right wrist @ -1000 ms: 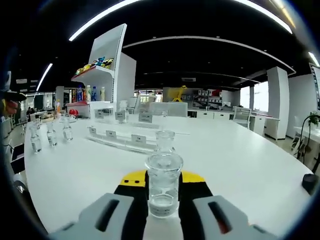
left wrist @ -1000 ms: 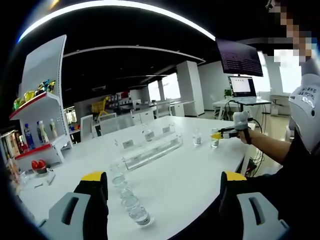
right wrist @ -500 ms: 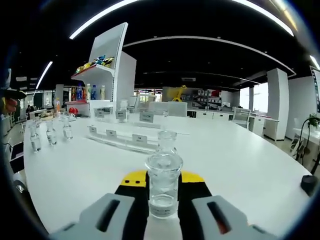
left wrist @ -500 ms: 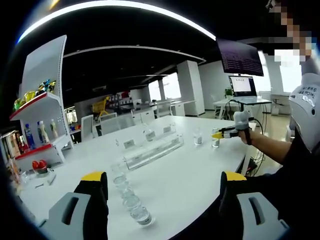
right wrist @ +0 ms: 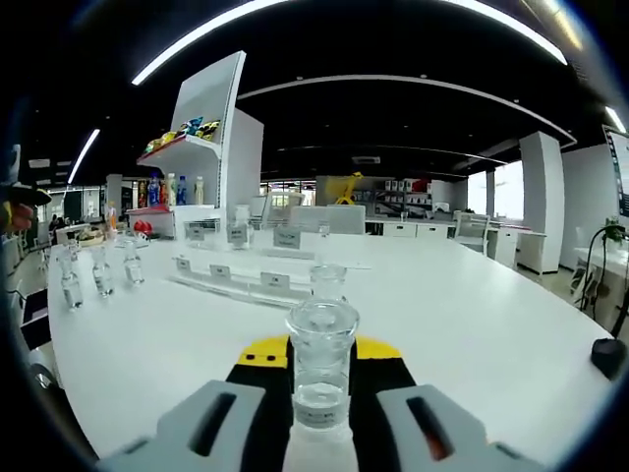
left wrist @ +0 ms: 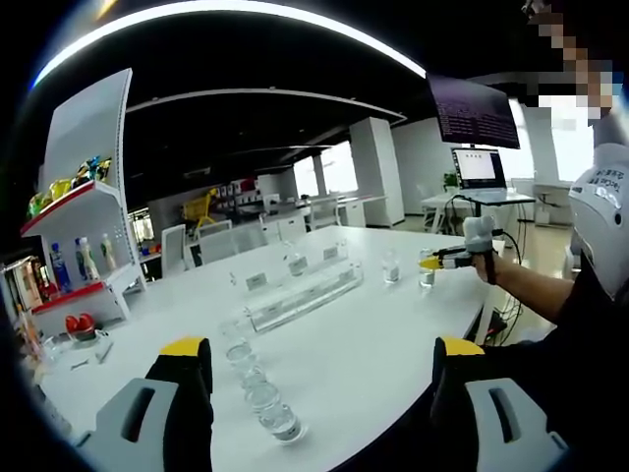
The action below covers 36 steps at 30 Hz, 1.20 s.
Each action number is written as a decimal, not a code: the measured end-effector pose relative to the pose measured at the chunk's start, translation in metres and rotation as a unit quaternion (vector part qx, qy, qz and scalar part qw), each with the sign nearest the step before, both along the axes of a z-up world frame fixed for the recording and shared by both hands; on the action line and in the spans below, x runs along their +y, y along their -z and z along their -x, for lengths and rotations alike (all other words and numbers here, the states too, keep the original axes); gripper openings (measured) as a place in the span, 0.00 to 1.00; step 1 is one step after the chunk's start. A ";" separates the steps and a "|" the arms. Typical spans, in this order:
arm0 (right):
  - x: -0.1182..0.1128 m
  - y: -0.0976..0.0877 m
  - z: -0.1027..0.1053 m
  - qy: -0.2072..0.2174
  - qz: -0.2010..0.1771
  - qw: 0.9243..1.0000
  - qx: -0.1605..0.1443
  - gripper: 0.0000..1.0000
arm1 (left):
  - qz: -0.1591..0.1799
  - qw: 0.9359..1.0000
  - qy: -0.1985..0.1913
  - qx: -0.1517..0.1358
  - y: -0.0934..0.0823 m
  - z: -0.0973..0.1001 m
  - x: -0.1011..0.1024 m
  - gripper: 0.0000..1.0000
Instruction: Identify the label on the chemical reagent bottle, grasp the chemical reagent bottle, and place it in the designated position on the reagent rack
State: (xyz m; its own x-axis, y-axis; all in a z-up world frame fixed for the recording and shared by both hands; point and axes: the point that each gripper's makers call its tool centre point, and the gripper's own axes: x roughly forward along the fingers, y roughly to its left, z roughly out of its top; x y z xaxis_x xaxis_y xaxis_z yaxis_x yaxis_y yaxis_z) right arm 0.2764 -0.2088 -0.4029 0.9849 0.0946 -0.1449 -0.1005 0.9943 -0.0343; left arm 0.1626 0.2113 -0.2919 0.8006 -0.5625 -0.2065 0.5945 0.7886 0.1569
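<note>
In the right gripper view my right gripper [right wrist: 320, 413] is shut on a clear glass reagent bottle [right wrist: 320, 359], held upright just over the white table [right wrist: 472, 324]. A second clear bottle [right wrist: 327, 281] stands right behind it. Farther back lies the clear reagent rack [right wrist: 241, 279] with small label cards. Three more bottles [right wrist: 99, 273] stand at the left. In the left gripper view my left gripper [left wrist: 324, 393] is open and holds nothing, with a row of bottles [left wrist: 257, 385] between its jaws. The rack [left wrist: 300, 293] lies beyond, and the right gripper [left wrist: 442, 261] holds its bottle [left wrist: 426, 276] at the table's right side.
A white shelf unit [left wrist: 84, 226] with coloured drink bottles stands at the table's far end. A small black round object [right wrist: 609, 356] lies on the table at the right. A laptop and monitor [left wrist: 477, 138] are behind the person's arm [left wrist: 536, 290].
The right gripper has drifted slightly with the bottle still held, so its view shifts a little. The left gripper stays still and open.
</note>
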 end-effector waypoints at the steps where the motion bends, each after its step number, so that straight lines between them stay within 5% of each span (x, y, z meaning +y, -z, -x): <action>1: 0.000 -0.001 0.001 0.000 -0.001 1.000 0.000 0.18 | 0.000 1.000 0.000 0.000 0.000 0.000 0.000 0.92; 36: 0.000 -0.057 0.010 -0.004 -0.049 0.998 -0.028 0.17 | 0.003 1.000 0.009 0.000 0.001 -0.001 -0.004 0.92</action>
